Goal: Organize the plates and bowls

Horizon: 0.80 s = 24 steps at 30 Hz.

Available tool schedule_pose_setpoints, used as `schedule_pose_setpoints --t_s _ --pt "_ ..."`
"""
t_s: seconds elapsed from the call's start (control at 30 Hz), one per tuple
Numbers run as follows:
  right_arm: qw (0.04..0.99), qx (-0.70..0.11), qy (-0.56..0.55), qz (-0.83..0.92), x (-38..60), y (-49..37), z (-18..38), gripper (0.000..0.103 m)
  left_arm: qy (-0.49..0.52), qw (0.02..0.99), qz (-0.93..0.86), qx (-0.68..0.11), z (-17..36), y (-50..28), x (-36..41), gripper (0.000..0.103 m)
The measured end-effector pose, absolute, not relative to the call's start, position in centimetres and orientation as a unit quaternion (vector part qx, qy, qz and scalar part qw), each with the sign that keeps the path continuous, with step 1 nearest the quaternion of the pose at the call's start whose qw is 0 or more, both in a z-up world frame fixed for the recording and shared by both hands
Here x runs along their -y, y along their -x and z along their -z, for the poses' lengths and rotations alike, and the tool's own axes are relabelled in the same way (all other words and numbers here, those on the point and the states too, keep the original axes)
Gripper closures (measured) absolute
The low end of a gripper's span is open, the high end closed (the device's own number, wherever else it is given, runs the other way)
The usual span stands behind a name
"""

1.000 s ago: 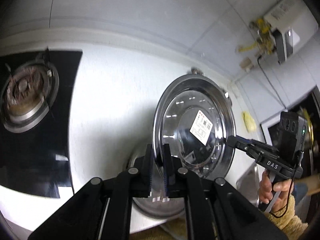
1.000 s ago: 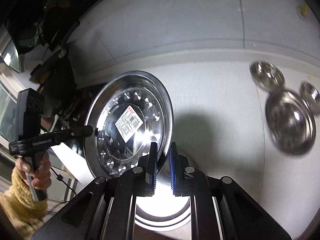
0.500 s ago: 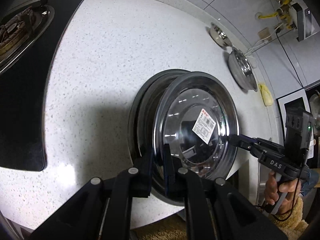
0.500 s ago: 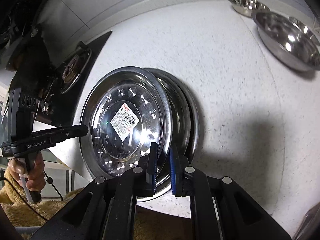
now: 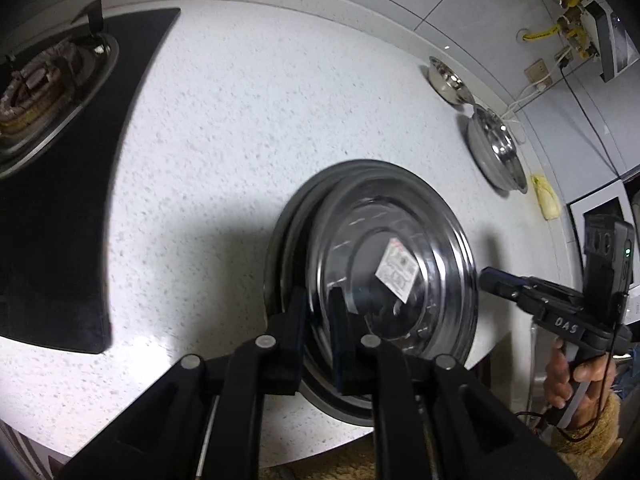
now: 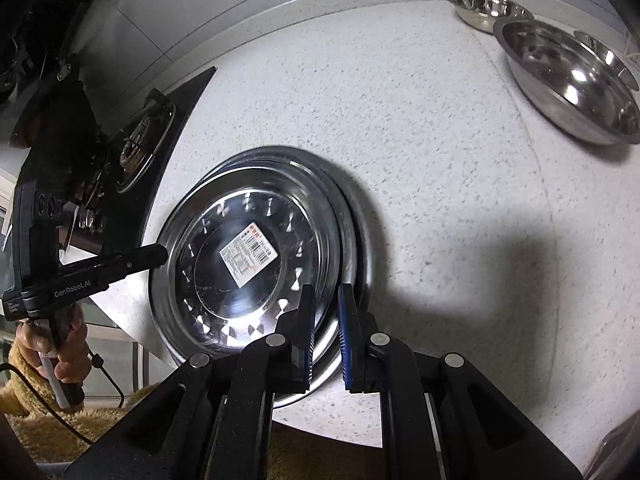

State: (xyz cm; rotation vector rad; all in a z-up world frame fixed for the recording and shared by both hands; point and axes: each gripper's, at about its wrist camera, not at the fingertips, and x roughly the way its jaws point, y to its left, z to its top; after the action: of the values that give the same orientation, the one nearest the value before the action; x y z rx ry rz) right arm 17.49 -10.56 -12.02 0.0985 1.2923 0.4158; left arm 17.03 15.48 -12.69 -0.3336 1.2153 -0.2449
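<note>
A steel plate (image 5: pixel 360 240) with a barcode sticker lies on a stack of steel plates (image 5: pixel 288 224) near the counter's front edge. My left gripper (image 5: pixel 318 316) straddles its near-left rim. Its jaws are opening, and the rim sits loosely between the pads. In the right wrist view the same plate (image 6: pixel 240 300) has its right rim pinched by my shut right gripper (image 6: pixel 326 332). Each gripper shows in the other's view: the right gripper (image 5: pixel 486 280) at the plate's right rim, the left gripper (image 6: pixel 160 256) at its left rim. A hand holds each.
Steel bowls stand at the back right: a wide bowl (image 6: pixel 568 80) and a small bowl (image 6: pixel 484 6), seen also as a wide bowl (image 5: pixel 496 152) and a small bowl (image 5: pixel 448 78). A black gas hob (image 5: pixel 40 80) fills the left. The counter edge runs just below the stack.
Both grippers came down with the plate, which went from tilted above the counter to lying on the stack. The left jaws have parted slightly.
</note>
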Motion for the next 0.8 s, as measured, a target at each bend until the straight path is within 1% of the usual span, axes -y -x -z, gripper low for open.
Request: schedule_pose_setpoints --t_s 0.13,0.17,0.2,0.23,0.3,0.33,0.37,0.4,0.5,0.57,0.8 --pt "0.781 -0.590 -0.045 -0.199 11.5 -17.5 11.3 0.093 0.135 0.830 0.092 -0.533 10.9 -16.6 -15.9 0.089" --pt "0.784 -0.586 -0.047 -0.200 11.9 -17.6 10.9 0.091 0.137 0.835 0.087 -0.526 10.4 -16.6 -16.1 0.084" --pt "0.782 -0.591 -0.039 -0.195 12.2 -17.7 10.6 0.087 0.143 0.839 0.084 -0.518 9.8 -16.7 -16.2 0.072" --pt "0.786 -0.586 -0.041 -0.194 12.8 -17.8 10.1 0.085 0.151 0.842 0.084 -0.511 9.3 -16.8 -16.2 0.069" --pt "0.796 -0.573 -0.050 -0.191 14.3 -18.2 8.9 0.075 0.169 0.842 0.092 -0.504 8.5 -17.2 -15.9 0.068" --pt "0.800 -0.567 -0.054 -0.189 14.9 -18.5 8.4 0.072 0.177 0.839 0.098 -0.505 8.3 -17.5 -15.5 0.067" --pt "0.805 -0.560 -0.060 -0.185 15.9 -18.9 7.6 0.065 0.186 0.834 0.106 -0.508 8.2 -18.0 -15.0 0.064" --pt "0.813 -0.551 -0.065 -0.178 17.1 -19.2 6.9 0.059 0.199 0.826 0.118 -0.514 8.0 -18.6 -14.1 0.063" --pt "0.833 -0.528 -0.077 -0.148 21.0 -20.5 4.8 0.054 0.223 0.810 0.140 -0.524 7.5 -20.1 -11.8 0.062" --pt "0.842 -0.516 -0.091 -0.128 23.7 -21.4 4.0 0.046 0.247 0.794 0.161 -0.531 7.0 -21.8 -9.5 0.062" --pt "0.852 -0.504 -0.127 -0.066 32.6 -26.5 3.0 0.044 0.276 0.779 0.162 -0.539 5.9 -26.7 -2.0 0.062"
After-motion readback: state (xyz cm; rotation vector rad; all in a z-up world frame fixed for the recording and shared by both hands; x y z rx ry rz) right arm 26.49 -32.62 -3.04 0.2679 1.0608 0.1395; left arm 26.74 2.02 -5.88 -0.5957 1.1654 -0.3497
